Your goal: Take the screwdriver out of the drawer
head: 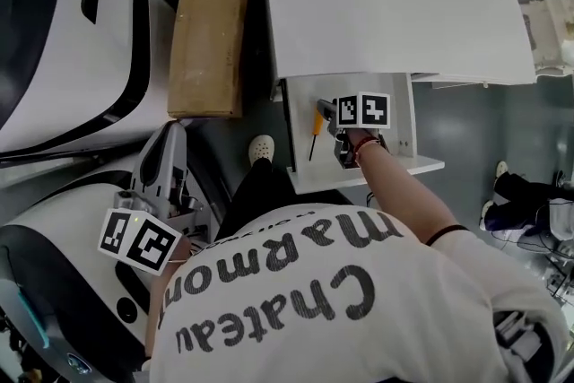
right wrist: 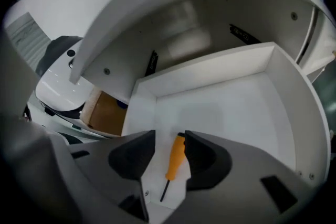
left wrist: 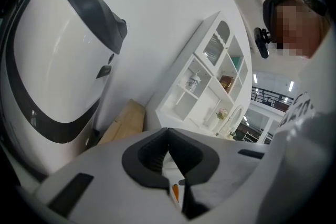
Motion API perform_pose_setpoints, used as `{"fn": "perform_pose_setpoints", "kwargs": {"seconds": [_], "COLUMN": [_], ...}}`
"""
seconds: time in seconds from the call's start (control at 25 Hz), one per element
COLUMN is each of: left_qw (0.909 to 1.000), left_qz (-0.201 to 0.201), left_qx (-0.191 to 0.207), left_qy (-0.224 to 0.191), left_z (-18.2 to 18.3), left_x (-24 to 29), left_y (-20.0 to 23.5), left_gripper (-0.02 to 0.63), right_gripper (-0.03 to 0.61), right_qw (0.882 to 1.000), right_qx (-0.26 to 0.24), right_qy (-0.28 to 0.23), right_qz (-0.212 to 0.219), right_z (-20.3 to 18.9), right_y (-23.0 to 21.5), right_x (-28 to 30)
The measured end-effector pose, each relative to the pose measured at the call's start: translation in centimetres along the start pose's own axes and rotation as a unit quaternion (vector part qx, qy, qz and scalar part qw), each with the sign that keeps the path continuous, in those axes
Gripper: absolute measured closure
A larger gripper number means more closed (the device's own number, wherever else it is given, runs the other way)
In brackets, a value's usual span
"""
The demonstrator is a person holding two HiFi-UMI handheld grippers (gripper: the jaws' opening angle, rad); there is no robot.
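The screwdriver [right wrist: 175, 157] lies flat on the floor of the open drawer [right wrist: 226, 107], toward its left side. Its long axis runs front to back, with the orange handle toward the drawer's back and the dark shaft pointing at the front edge, toward me. My right gripper [right wrist: 170, 138] is tipped down into the drawer with its jaws spread wide and the handle between them. The handle sits close to the right pad, perhaps touching, but not clamped. My left gripper [left wrist: 168, 131] is off beside me, jaws closed on nothing

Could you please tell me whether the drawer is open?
Open: the drawer stands pulled out, and the screwdriver lies inside in plain view.
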State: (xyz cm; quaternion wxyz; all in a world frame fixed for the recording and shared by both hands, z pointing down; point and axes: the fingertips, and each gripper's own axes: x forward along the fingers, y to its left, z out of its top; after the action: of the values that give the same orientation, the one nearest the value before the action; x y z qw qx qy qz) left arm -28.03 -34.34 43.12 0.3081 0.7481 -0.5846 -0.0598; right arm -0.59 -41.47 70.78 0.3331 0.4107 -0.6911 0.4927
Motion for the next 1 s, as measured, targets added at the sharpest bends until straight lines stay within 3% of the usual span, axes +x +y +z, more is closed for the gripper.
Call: {"fn": "perform_pose_setpoints", "kwargs": {"seconds": [0.28,0.48,0.68,1.0], "left_qw": [0.9994,0.9989,0.9991,0.9994], "left_qz": [0.034,0.044,0.04,0.033], "left_qx": [-0.007,-0.005,-0.003,0.001], "left_qy": [0.01,0.014,0.017,0.01], "left_z": [-0.9,-1.2,-1.5,-1.7], "left_x": [-1.1,-1.6,-1.5,-2.0], "left_y": [2.4,3.2,2.8,2.0], "left_gripper": [0.591,0.591,0.591,0.591], "right_gripper": [0.396,0.397,0.402,0.442], "right_qw": [0.997,0.996,0.996,0.993], "right_qx": [0.025,0.022,0.029,0.109], "right_qy": [0.042,0.041,0.033,0.009], "right_qz": [-0.053,-0.071,-0.072,-0.052], "right_z": [-2.4,-3.0,-2.9,-3.5], "right_y": [-2.2,-2.5,-2.5,-2.8], "right_x": [4.1,4.8,4.8,4.6]}}
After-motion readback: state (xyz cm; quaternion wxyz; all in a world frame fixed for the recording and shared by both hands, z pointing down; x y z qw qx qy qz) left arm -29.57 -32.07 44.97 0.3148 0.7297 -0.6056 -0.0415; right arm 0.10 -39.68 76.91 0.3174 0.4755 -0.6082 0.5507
